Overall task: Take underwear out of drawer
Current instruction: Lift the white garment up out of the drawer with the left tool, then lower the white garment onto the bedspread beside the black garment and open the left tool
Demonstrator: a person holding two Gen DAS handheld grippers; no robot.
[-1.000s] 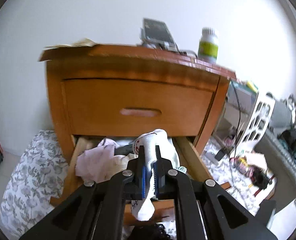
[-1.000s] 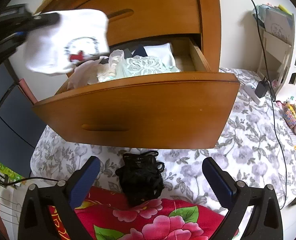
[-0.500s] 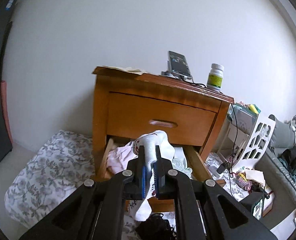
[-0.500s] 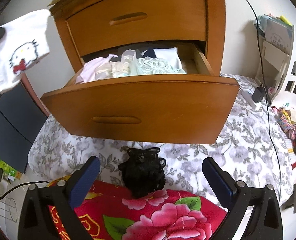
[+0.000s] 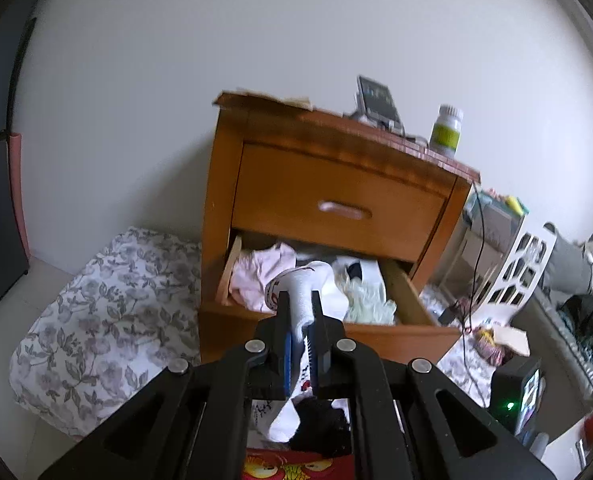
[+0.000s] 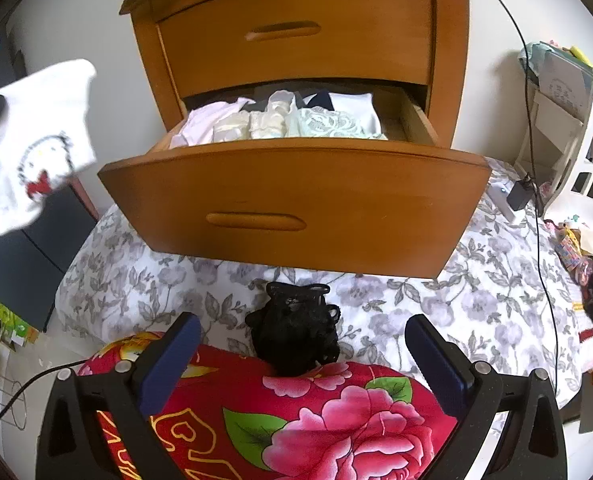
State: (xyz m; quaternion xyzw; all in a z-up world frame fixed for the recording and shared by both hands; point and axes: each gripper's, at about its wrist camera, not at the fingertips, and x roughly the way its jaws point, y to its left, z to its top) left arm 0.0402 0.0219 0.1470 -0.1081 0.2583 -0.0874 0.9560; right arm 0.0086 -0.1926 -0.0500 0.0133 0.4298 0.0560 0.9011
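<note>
My left gripper is shut on white underwear with a cartoon cat print; the cloth hangs down between and below the jaws. In the right wrist view the same white underwear hangs in the air at the far left, clear of the drawer. The open lower drawer of the wooden nightstand holds several folded pieces in pink, cream, pale green lace and white. My right gripper stands open, low in front of the drawer, above a black lace garment lying on the bedding.
Grey floral bedding lies under the drawer, with a red flowered blanket nearest me. A phone and a bottle stand on the nightstand. A white shelf, cables and a charger are at right.
My left gripper has pulled back and away from the drawer with the white underwear, which has drifted left and slightly down in the right wrist view. The right gripper has backed off a little.
</note>
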